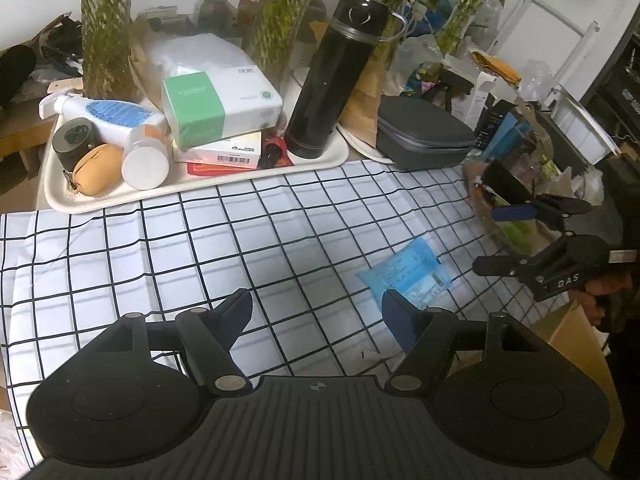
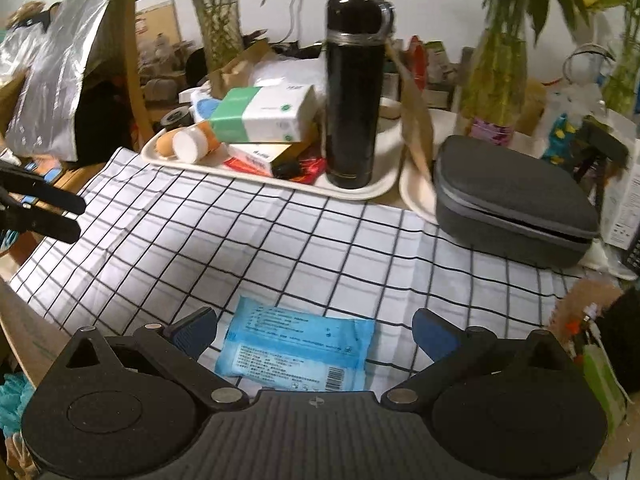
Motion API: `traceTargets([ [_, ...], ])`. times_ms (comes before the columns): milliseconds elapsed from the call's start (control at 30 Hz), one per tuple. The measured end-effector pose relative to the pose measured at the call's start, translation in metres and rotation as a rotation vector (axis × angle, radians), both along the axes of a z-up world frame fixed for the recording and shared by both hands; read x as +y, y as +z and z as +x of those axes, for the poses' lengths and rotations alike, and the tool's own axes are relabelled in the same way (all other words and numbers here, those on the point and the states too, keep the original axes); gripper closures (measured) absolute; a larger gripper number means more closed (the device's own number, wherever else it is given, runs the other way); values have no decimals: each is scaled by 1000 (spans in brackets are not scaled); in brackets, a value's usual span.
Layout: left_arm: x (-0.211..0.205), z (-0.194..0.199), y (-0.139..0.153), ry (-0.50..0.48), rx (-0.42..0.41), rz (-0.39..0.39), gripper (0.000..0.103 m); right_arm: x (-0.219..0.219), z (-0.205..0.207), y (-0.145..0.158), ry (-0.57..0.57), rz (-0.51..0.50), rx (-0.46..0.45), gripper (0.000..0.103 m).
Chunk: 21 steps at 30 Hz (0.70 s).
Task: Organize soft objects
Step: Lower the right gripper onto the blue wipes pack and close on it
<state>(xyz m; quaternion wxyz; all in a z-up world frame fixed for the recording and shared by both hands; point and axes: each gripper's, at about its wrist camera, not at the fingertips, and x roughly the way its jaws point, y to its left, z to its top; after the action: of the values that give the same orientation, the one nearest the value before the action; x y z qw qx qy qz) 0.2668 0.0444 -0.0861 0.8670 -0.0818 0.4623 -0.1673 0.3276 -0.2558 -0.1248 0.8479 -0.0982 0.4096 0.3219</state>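
Right hand-held gripper [image 2: 314,330], jaws spread wide and gripping nothing, hangs over a flat blue plastic wipes packet [image 2: 296,354] lying on the black-and-white checked cloth [image 2: 280,240] that covers the counter, the packet between its blue pads but apparently untouched. Left hand-held gripper [image 1: 316,312], also well open and empty, hovers above bare cloth beside the packet. A soft, slick packet could buckle or slide out if pinched only at its edge, and a low approach could catch the loose cloth and drag it toward the cream tray [image 2: 360,194]. On that tray's near rim stands a tall black steel flask [image 2: 352,92], which a tug on the cloth or a stray swing could topple. Both tools working close together also risk bumping.
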Motion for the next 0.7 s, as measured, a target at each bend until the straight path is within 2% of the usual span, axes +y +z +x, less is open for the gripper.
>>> traceTargets([
  [367,-2,-1,0,1,-5,12,32,6,14,-23,152,-28,20,1],
  [533,0,-2,1,14,-8,10,32,12,23,-39,229,-69,16,1],
  [700,1,-1,2,23,1,-2,32,21,30,-60,328,-159,5,1],
])
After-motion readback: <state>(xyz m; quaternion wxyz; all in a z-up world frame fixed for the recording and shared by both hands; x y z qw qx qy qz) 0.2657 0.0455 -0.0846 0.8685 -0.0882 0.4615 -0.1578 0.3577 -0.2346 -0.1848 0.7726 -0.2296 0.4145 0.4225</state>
